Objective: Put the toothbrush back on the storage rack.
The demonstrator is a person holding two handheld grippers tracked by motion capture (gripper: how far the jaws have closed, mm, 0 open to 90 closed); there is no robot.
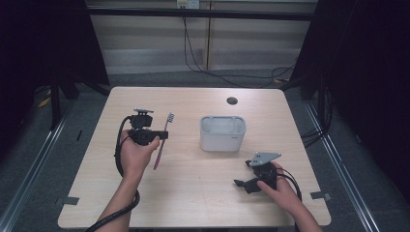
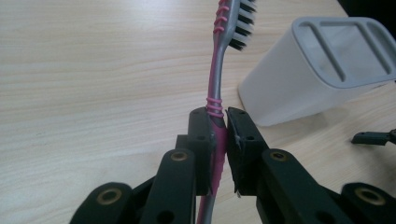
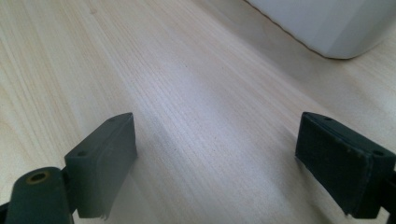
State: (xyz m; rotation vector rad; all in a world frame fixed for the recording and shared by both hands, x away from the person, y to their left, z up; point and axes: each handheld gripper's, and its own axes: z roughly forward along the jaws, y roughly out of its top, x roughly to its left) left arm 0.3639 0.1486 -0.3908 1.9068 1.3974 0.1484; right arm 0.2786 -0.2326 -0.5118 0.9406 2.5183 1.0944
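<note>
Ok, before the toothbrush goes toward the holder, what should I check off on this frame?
1. Left hand-held gripper shut on the pink and grey plastic toothbrush: ok.
2. Grip sits on the handle, bristles free: ok.
3. White plastic slotted toothbrush holder upright on the light wooden table: ok.
4. Holder slots empty: cannot tell.
5. Right hand-held gripper open and apart from the holder: ok.
6. Path between toothbrush and holder free of other things: ok.
</note>
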